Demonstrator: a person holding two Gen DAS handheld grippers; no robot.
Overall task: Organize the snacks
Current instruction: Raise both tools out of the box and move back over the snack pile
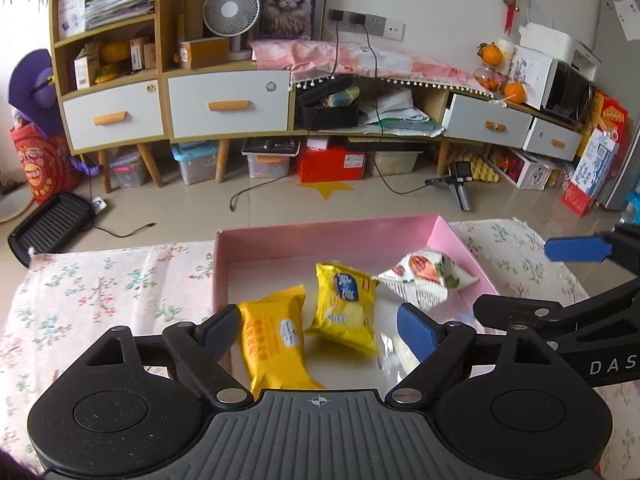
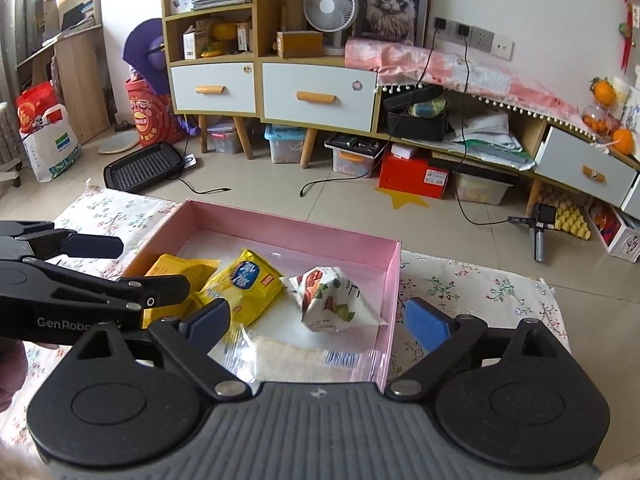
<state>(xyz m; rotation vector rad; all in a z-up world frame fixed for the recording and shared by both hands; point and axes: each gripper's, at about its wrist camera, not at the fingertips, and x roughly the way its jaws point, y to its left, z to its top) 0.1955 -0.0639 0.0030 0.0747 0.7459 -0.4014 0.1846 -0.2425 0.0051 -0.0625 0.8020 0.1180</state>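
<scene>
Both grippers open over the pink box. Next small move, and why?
Probably lift the right gripper up and back. Both it and the left gripper are open and hold nothing, and four packs, including the clear packet, already lie in the pink box. No loose snack shows on the cloth.

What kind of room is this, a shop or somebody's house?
Most likely somebody's house, probably a living room. A wooden cabinet with white drawers holds a white desk fan and a framed picture of a fluffy cat, and the pink cardboard box of snacks sits on a flowered tablecloth.
</scene>
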